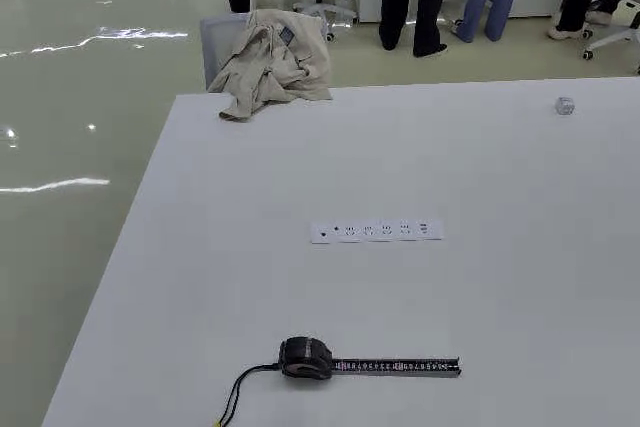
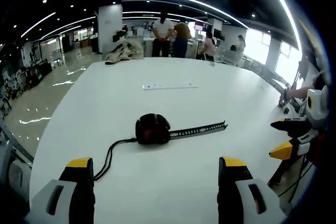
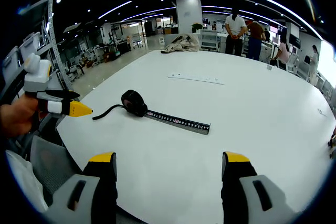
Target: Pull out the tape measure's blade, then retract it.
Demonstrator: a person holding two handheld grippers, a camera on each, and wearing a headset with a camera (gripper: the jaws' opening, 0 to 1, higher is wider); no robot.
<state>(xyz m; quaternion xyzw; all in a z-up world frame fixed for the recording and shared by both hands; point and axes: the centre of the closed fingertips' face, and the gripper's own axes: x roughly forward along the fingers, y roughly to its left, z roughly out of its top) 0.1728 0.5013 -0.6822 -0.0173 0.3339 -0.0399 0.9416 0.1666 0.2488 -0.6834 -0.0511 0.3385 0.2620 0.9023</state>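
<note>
The tape measure [image 1: 306, 358] is lying near the table's [image 1: 400, 167] front edge, blade [image 1: 400, 366] part-extended. The left gripper [image 2: 155, 163] and right gripper [image 3: 170, 157] are hovering, fingers spread and empty. Retracting looks like the step in hand, best done by steadying the tape measure with one gripper while guiding the blade home slowly.

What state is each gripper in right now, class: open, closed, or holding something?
Left gripper: open, holding nothing; the tape measure lies ahead of it, untouched.
Right gripper: open, holding nothing.
</note>
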